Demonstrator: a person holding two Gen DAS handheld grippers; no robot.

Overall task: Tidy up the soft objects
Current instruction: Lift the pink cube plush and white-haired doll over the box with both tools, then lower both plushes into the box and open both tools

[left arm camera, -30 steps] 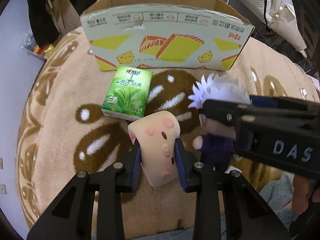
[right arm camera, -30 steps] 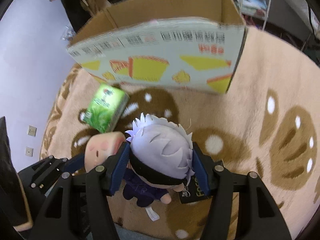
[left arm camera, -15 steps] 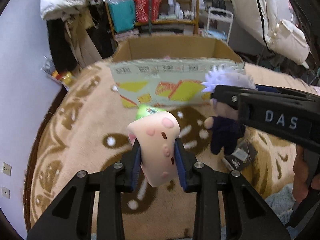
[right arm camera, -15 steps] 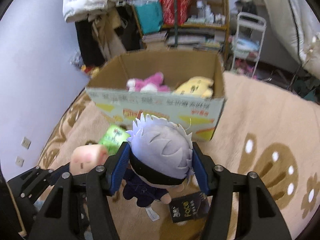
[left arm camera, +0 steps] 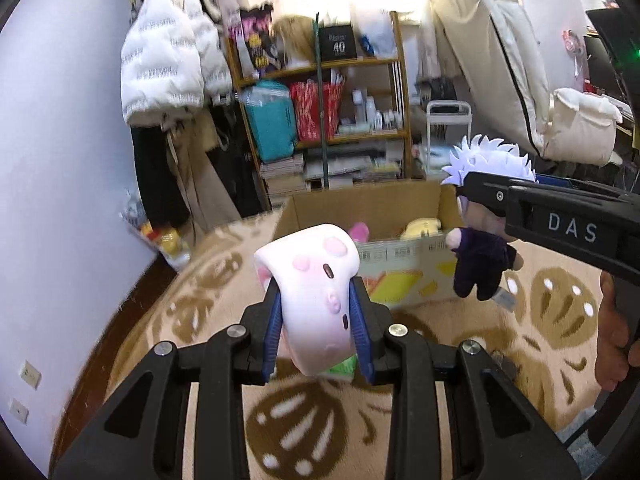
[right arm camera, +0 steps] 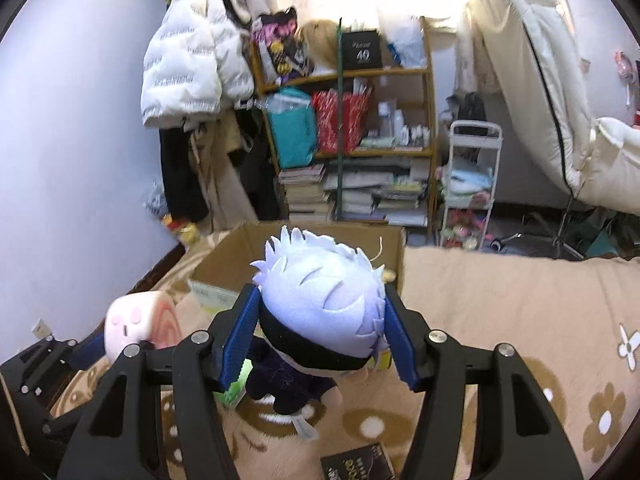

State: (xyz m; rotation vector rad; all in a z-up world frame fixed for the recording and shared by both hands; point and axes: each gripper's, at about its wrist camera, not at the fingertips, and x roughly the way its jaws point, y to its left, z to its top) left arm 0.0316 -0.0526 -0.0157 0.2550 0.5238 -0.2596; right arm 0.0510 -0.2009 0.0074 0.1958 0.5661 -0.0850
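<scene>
Pink plush [left arm camera: 316,292]: pale, rounded, with pink spots; clamped between the left tool's blue pads, lifted above the rug.
Doll [right arm camera: 320,312]: white spiky hair, black blindfold, dark purple suit; hanging by its head in the right tool.
Box [left arm camera: 400,216]: open cardboard, on the rug, holding pink and yellow plushes.

Two grippers — left gripper [left arm camera: 316,332] and right gripper [right arm camera: 318,338] — each clamping one plush: one pink toy [left arm camera: 314,276], one white-haired doll [right arm camera: 320,300]; one cardboard box [left arm camera: 400,252] with two plushies inside — one pink [left arm camera: 360,232], one yellow [left arm camera: 420,227]; one shelf [right arm camera: 348,120].
</scene>
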